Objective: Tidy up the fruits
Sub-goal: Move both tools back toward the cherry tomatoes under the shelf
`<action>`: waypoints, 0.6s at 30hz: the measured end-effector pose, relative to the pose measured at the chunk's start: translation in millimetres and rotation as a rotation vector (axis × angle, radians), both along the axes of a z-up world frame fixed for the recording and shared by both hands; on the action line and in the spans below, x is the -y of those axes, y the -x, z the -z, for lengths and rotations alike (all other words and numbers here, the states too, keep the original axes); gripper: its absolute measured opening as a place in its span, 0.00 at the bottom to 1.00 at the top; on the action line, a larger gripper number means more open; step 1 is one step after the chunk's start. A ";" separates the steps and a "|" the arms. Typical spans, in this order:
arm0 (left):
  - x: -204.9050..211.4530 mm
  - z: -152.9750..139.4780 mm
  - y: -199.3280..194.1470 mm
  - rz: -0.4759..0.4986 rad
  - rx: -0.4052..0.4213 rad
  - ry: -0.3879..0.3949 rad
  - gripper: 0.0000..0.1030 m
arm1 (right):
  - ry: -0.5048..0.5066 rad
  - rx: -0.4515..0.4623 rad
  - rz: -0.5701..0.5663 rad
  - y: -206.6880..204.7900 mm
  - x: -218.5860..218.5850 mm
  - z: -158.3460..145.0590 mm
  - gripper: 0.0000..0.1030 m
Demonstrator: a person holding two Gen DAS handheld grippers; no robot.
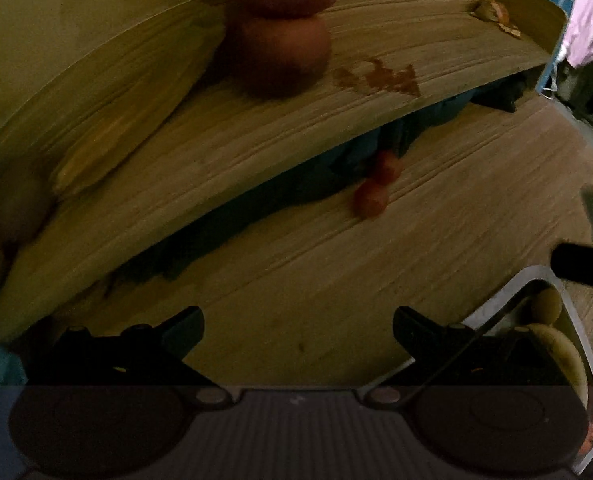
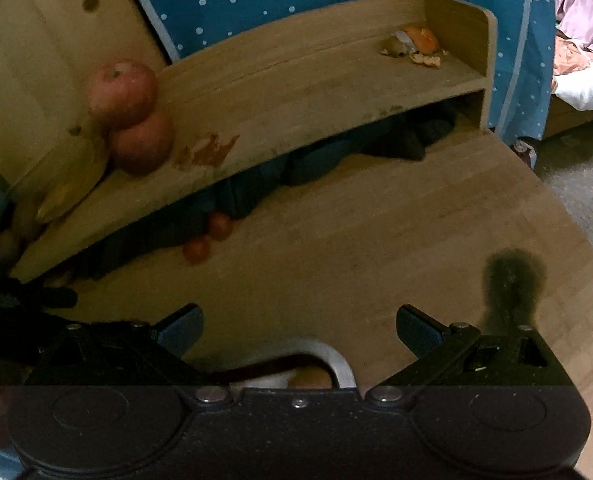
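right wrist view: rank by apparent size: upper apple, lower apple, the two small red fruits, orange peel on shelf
1. Upper apple and lower apple: look alike, no ranking.
2. Orange peel.
3. Two small red fruits: alike. The peel sits farther back, so its rank is unsure.

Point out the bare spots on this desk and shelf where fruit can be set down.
Shelf: bare between the two apples and the orange peel, apart from a stain. Desk: bare from the two small red fruits to its right edge. Crowded: the shelf's left end, under the shelf, and the metal tray by the open jaws.
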State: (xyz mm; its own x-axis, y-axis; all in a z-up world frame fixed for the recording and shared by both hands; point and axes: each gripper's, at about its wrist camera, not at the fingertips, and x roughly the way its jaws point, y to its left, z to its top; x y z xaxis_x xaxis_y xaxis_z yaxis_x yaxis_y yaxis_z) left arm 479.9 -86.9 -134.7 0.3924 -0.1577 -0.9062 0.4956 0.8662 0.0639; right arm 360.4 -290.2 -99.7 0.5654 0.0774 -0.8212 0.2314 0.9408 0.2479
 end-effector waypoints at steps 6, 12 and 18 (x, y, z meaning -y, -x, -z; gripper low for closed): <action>11.4 7.1 -10.5 0.069 0.002 -0.003 0.99 | 0.005 0.000 -0.016 -26.6 -3.6 2.6 0.99; 24.0 14.8 -10.2 0.132 0.027 0.012 0.99 | -0.005 -0.014 -0.048 -48.8 -8.9 7.3 0.99; 37.5 16.2 -4.6 0.214 0.101 0.014 0.99 | -0.015 -0.024 -0.096 -71.3 -13.7 13.9 0.99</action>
